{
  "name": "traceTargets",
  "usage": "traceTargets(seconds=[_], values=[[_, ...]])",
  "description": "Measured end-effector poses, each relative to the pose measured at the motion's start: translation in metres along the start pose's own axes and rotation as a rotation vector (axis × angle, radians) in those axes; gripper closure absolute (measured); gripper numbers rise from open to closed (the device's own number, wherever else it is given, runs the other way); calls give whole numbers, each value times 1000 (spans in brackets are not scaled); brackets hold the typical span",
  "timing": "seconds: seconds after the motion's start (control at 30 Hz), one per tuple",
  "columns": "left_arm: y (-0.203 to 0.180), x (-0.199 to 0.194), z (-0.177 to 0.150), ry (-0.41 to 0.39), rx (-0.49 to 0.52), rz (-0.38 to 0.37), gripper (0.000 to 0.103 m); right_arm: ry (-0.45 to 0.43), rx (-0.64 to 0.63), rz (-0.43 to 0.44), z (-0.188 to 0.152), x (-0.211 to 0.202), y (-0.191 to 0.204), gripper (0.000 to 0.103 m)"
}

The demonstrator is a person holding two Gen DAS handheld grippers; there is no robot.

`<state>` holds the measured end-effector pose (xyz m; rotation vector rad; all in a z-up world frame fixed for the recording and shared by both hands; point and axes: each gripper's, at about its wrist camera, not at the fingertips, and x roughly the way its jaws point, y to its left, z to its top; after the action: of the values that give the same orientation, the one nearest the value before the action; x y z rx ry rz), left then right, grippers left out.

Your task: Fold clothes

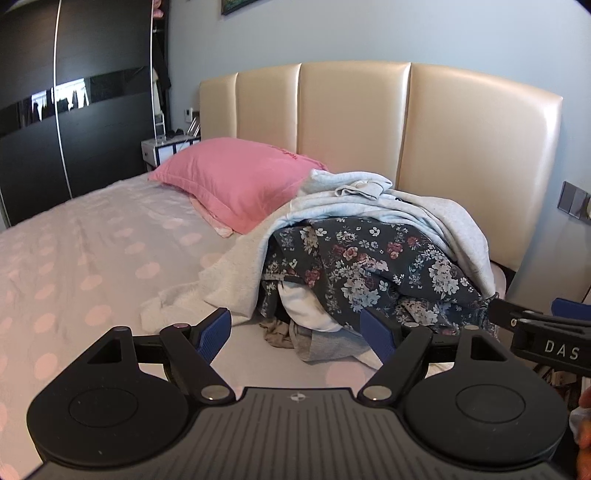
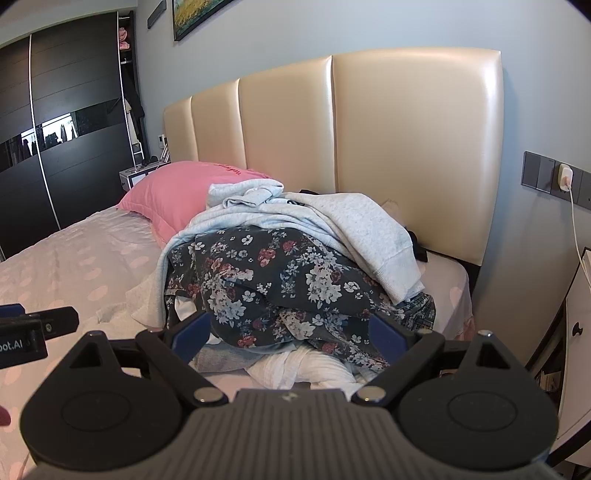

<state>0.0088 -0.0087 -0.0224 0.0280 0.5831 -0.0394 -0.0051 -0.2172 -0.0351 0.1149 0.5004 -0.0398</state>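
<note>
Writing: white letters "DAS" on the right gripper's body at 3 o'clock in the left wrist view; "oot.AI" on the left gripper's body at 9 o'clock in the right wrist view; pink stitching on the pillow, too small to read.
Wardrobe (image 1: 74, 122): dark sliding doors with a glossy strip, at 10 o'clock.
Bed (image 1: 85, 258): pale sheet with pink dots; cream padded headboard (image 1: 354, 122) behind.
Pink pillow (image 1: 236, 181): at the bed's head, left of the clothes.
Pile of clothes (image 1: 369, 266): heaped on the bed at the headboard, light grey sweatshirt (image 2: 362, 221) on top, dark floral garment (image 2: 280, 280) beneath, white cloth at the bottom.
Left gripper (image 1: 295, 334): blue-padded fingers spread wide, holding nothing, just short of the pile.
Right gripper (image 2: 288, 332): fingers spread wide, empty, either side of the floral garment's lower edge.
Right wrist view only: framed picture (image 2: 195, 14) at 11 o'clock, wall sockets with white charger (image 2: 564, 176) and white cabinet (image 2: 576, 332) at 3 o'clock.
</note>
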Motion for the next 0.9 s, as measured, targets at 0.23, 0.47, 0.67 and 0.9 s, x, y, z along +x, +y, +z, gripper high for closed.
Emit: traceTargets(seconds=[0.23, 0.47, 0.67, 0.9], values=[[1, 0, 0, 26, -25, -19, 30, -3, -4, 0, 0, 1, 1, 9], [1, -1, 0, 28, -24, -20, 33, -1, -5, 2, -1, 1, 1, 9], [1, 0, -1, 38, -27, -22, 35, -1, -6, 0, -1, 1, 1, 9], [1, 1, -2, 46, -30, -25, 35, -1, -6, 1, -2, 1, 2, 9]])
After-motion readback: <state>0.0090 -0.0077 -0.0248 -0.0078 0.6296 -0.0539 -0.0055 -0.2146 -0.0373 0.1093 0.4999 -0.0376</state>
